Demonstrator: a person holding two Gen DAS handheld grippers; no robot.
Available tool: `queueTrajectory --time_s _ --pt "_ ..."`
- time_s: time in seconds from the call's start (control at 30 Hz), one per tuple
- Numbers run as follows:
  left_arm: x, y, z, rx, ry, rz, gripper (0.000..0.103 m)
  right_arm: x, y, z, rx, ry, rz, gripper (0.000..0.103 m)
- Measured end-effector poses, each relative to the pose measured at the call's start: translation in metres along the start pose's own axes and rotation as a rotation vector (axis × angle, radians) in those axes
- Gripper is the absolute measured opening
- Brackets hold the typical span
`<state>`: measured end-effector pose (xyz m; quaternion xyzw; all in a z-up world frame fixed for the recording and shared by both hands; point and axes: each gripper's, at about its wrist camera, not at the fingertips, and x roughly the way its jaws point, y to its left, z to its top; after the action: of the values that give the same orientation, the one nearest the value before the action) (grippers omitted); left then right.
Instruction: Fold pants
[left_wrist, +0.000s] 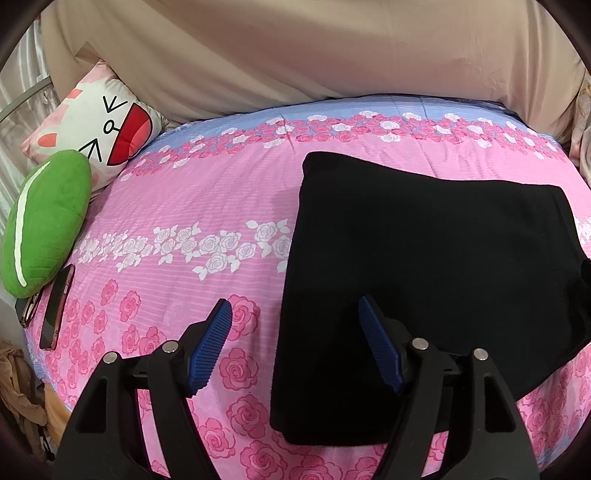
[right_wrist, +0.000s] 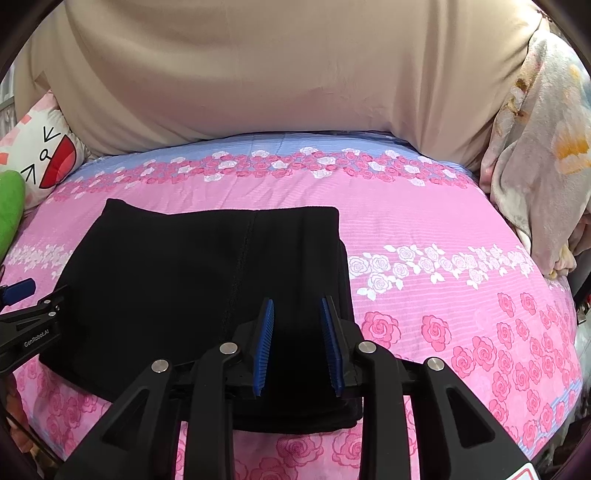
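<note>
The black pants (left_wrist: 424, 266) lie folded into a flat rectangle on the pink rose bedspread (left_wrist: 192, 199). My left gripper (left_wrist: 295, 310) is open and empty, hovering over the pants' left edge, one finger above the bedspread and one above the cloth. In the right wrist view the pants (right_wrist: 177, 269) fill the middle left. My right gripper (right_wrist: 297, 306) is open and empty above the pants' near right corner. The left gripper's finger (right_wrist: 18, 291) shows at the left edge.
A green leaf cushion (left_wrist: 44, 225) and a cartoon-face pillow (left_wrist: 99, 125) sit at the bed's left. A phone (left_wrist: 57, 306) and glasses (left_wrist: 29, 310) lie by the left edge. A beige headboard (right_wrist: 277, 74) rises behind. A crumpled floral blanket (right_wrist: 539, 147) lies at the right.
</note>
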<state>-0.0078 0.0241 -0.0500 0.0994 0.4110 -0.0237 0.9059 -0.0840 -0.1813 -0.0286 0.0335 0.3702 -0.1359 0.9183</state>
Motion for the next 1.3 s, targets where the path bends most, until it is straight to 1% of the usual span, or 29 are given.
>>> queueTrajectory --time_s 0.17,0.27,0.4,0.5,0.6,0.67,0.73,0.8,0.9,0.97,1.1,1.2,1.27,1.3 --pt "0.002 0.002 -0.002 0.003 -0.003 0.008 0.075 0.002 0.003 0.000 -0.009 0.006 -0.006 0.030" --pt "0.002 0.008 -0.003 -0.013 -0.002 -0.002 0.075 0.000 0.003 0.001 -0.010 -0.002 -0.001 0.030" --pt "-0.008 0.025 -0.001 -0.055 -0.023 -0.004 0.074 -0.004 0.011 0.009 -0.022 -0.024 0.059 0.032" --pt "-0.013 0.038 0.001 -0.076 -0.033 0.010 0.074 0.000 0.035 0.018 -0.078 -0.015 0.126 0.035" --pt "-0.013 0.058 0.000 -0.096 -0.041 0.045 0.074 0.005 0.068 0.028 -0.139 -0.018 0.207 0.035" --pt "-0.010 0.067 -0.001 -0.109 -0.033 0.051 0.074 0.010 0.098 0.035 -0.193 -0.033 0.232 0.035" --pt "-0.005 0.076 -0.003 -0.123 -0.022 0.057 0.074 0.017 0.118 0.041 -0.226 -0.034 0.252 0.035" --pt "-0.001 0.084 -0.005 -0.133 -0.011 0.062 0.074 0.034 0.142 0.045 -0.261 -0.019 0.254 0.035" --pt "0.005 0.098 -0.007 -0.148 0.003 0.068 0.074 0.067 0.159 0.042 -0.280 0.045 0.217 0.035" --pt "0.006 0.102 -0.008 -0.152 0.006 0.072 0.074 0.067 0.160 0.043 -0.282 0.040 0.211 0.035" --pt "0.009 0.107 -0.008 -0.163 0.007 0.068 0.074 0.048 0.156 0.050 -0.273 0.006 0.222 0.035" --pt "0.009 0.105 -0.007 -0.161 0.008 0.063 0.074 0.079 0.161 0.048 -0.293 0.068 0.212 0.035" --pt "0.008 0.102 -0.006 -0.153 0.005 0.065 0.074 0.081 0.159 0.051 -0.280 0.064 0.218 0.034" --pt "0.007 0.101 -0.005 -0.148 0.003 0.066 0.074 0.075 0.157 0.054 -0.276 0.065 0.227 0.034"
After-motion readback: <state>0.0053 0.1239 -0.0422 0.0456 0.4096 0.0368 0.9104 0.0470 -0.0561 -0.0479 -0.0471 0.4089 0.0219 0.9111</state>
